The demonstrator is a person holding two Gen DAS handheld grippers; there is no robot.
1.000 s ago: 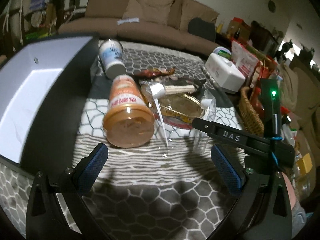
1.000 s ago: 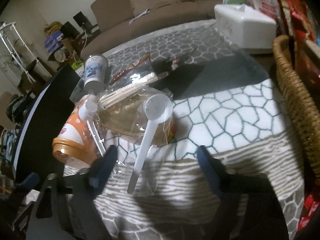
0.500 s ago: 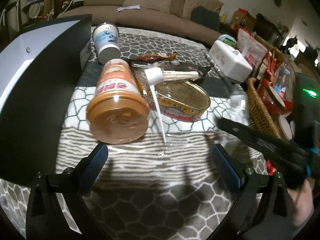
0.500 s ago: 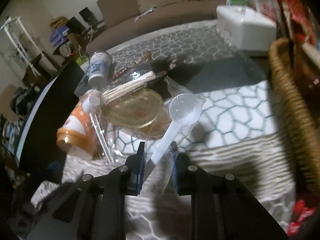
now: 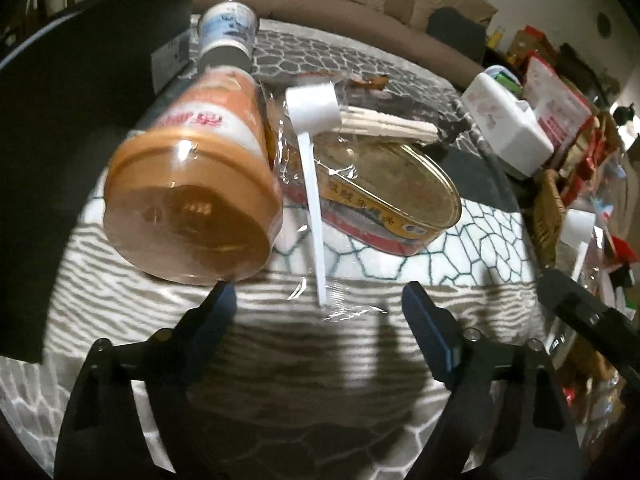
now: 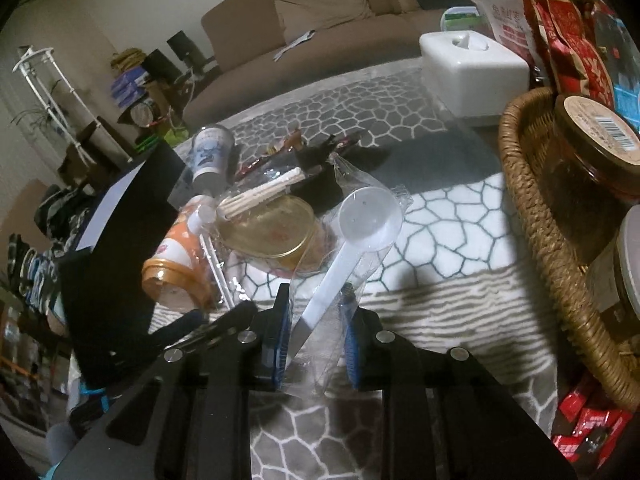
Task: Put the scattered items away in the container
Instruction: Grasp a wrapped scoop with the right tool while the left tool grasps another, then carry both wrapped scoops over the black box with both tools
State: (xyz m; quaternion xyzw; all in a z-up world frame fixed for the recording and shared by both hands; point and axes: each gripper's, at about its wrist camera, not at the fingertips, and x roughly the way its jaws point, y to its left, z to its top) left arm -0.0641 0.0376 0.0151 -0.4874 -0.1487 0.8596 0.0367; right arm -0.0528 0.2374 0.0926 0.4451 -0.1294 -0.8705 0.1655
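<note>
My right gripper (image 6: 316,316) is shut on a clear-wrapped white plastic scoop (image 6: 352,236) and holds it above the patterned cloth, left of the wicker basket (image 6: 536,216). That scoop also shows at the right edge of the left wrist view (image 5: 578,236). My left gripper (image 5: 320,320) is open, just before a second wrapped white scoop (image 5: 314,184). An orange-lidded jar (image 5: 192,184) lies on its side to the left. An oval gold tin (image 5: 384,200) lies behind the scoop, with a bundle of sticks (image 5: 384,120) and a small white-blue bottle (image 5: 226,36).
A black box with a white inside (image 6: 116,216) stands at the left. A white tissue box (image 6: 472,72) sits at the back right. The basket holds a brown jar (image 6: 592,152); red snack bags (image 6: 576,40) stand behind it. A sofa (image 6: 320,32) is beyond.
My right gripper closed on the wrapped scoop and lifted it toward the basket side. My left gripper moved forward, closer to the jar and the second scoop.
</note>
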